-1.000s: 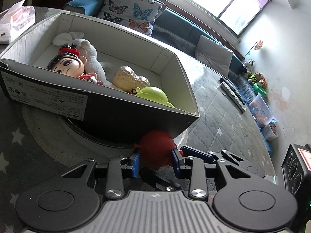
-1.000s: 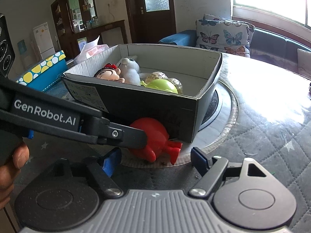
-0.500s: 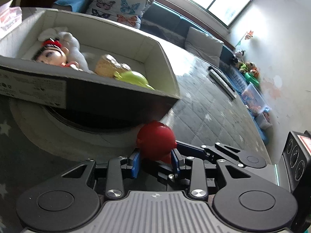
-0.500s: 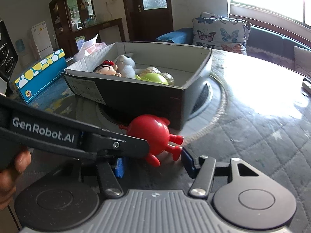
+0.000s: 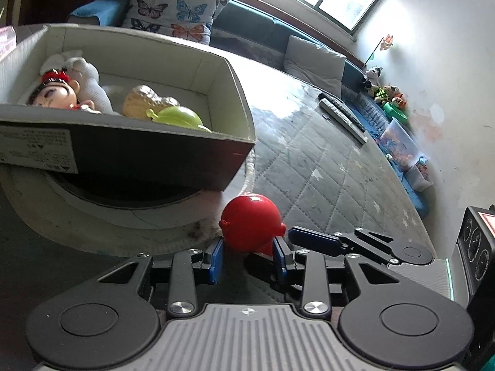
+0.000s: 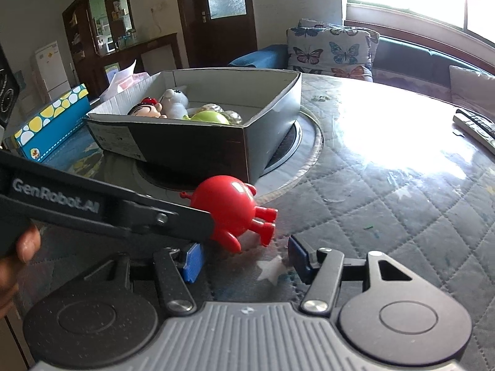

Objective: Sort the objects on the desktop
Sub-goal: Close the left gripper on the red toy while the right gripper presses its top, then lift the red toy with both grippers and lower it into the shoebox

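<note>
My left gripper (image 5: 247, 255) is shut on a round red toy figure (image 5: 251, 227) and holds it just above the table, in front of the near right corner of a dark cardboard box (image 5: 130, 154). The same toy (image 6: 230, 207) shows in the right wrist view with its legs sticking out to the right. The box (image 6: 198, 148) holds a doll (image 5: 54, 94), a white plush (image 5: 88, 77), a peanut-shaped toy (image 5: 145, 103) and a green toy (image 5: 179, 117). My right gripper (image 6: 244, 259) is open and empty, just behind the red toy.
The box stands on a round turntable (image 5: 92, 213) on a quilted grey table cover (image 6: 402, 201). Remote controls (image 5: 343, 117) lie at the far right of the table. A blue dotted box (image 6: 52, 123) stands to the left. A sofa with butterfly cushions (image 6: 331, 52) is behind.
My left gripper has lifted the red toy away from under the box's edge and drawn it back toward me. The right gripper has pulled back a little and stays open.
</note>
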A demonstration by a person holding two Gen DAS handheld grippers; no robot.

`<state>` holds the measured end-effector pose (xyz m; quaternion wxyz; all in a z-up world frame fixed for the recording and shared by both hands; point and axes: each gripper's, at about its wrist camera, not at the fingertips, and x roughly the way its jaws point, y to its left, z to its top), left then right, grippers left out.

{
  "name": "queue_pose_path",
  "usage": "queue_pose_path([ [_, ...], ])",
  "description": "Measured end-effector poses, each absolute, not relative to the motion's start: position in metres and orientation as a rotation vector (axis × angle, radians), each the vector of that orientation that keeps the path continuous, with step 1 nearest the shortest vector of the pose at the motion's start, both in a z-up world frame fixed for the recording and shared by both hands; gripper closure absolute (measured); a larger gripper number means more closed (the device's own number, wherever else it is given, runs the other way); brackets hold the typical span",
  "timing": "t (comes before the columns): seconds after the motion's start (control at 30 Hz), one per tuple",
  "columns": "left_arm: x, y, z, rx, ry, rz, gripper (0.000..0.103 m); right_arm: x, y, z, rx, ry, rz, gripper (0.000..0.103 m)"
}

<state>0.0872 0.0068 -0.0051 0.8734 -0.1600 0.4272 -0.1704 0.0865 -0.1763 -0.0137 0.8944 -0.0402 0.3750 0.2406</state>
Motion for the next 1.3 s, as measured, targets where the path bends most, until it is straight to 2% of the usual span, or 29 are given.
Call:
queue_pose_path([
  [0.03, 0.086, 0.008, -0.004, -0.334, 0.889, -0.352, 0.067, 0.087, -0.176, -0.014, -0.083, 0.776, 0.499, 0.043],
  [0.13, 0.085, 0.015, 0.0, -0.346, 0.875, -0.341, 0.067, 0.086, -0.176, -0.012, -0.085, 0.763, 0.502, 0.031],
  [0.53, 0.102, 0.026, 0.002, -0.453, 0.863, -0.341, 0.067, 0.095, -0.17, -0.008, -0.073, 0.749, 0.514, 0.031],
  [0.73, 0.113, 0.027, -0.004, -0.495, 0.885, -0.355, 0.065, 0.1, -0.166, -0.01, -0.064, 0.759, 0.525, 0.034],
  [1.3, 0.105, 0.024, 0.003, -0.49, 0.859, -0.395, 0.064, 0.097, -0.167, -0.006, -0.056, 0.75, 0.527, 0.037],
])
